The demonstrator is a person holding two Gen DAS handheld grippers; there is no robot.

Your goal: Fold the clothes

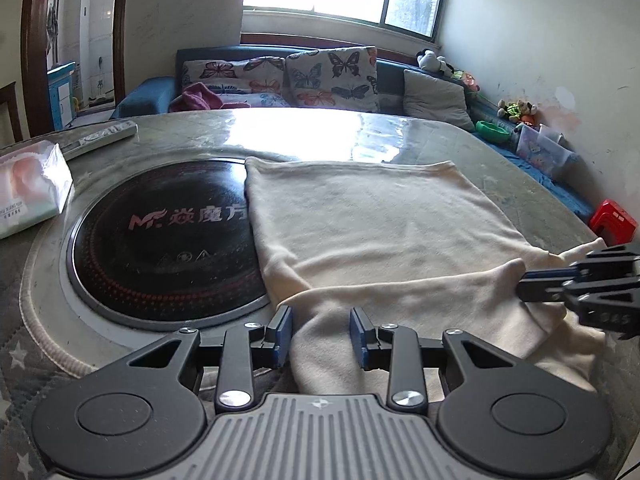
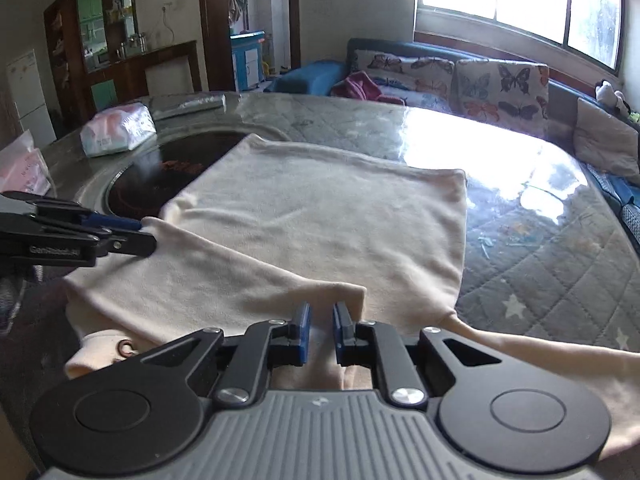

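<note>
One cream, soft fleecy garment (image 1: 372, 232), partly folded; left gripper (image 1: 321, 330) parted around its fold, right gripper (image 2: 319, 326) pinching its edge.

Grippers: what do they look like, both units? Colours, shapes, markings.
Left gripper and right gripper match: black linkage arms with silver pivot screws, blue finger pads, grey ribbed body between two round black housings. Small white lettering shows on each one's side.

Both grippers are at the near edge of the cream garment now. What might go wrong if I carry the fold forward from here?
1. The left gripper stands open around the cream garment, so that side may slip and fold crooked.
2. The right gripper looks only narrowly closed on a fold; a thin pinch may pull free.
3. The garment overlaps the black cooktop; dragging could snag on its rim.
</note>
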